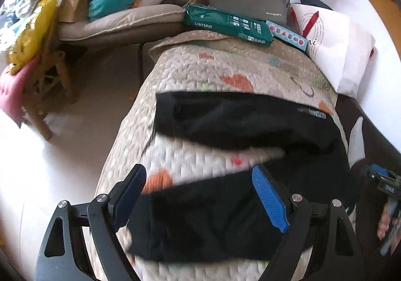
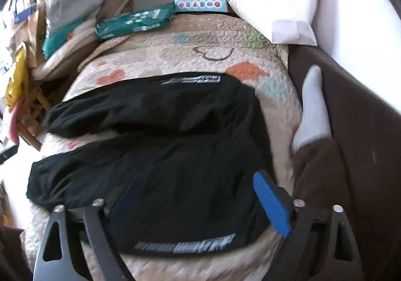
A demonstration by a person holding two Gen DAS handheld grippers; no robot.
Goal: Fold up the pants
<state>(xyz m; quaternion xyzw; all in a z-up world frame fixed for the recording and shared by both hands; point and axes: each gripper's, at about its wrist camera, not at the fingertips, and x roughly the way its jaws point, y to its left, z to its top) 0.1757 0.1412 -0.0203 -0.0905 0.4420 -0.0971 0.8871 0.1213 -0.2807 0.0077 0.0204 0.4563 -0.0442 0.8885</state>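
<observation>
Pants (image 2: 155,155): black, spread on the quilted bedspread (image 2: 200,37), both legs running leftward from the waist, long axis crosswise to both grippers.
Left gripper (image 1: 200,195): jaws wide apart, holding nothing, poised over the nearer leg's end.
Right gripper (image 2: 185,205): spread wide, holding nothing, over the waist end by the printed band.
Nearer arm: right for waist, left for cuffs.
</observation>
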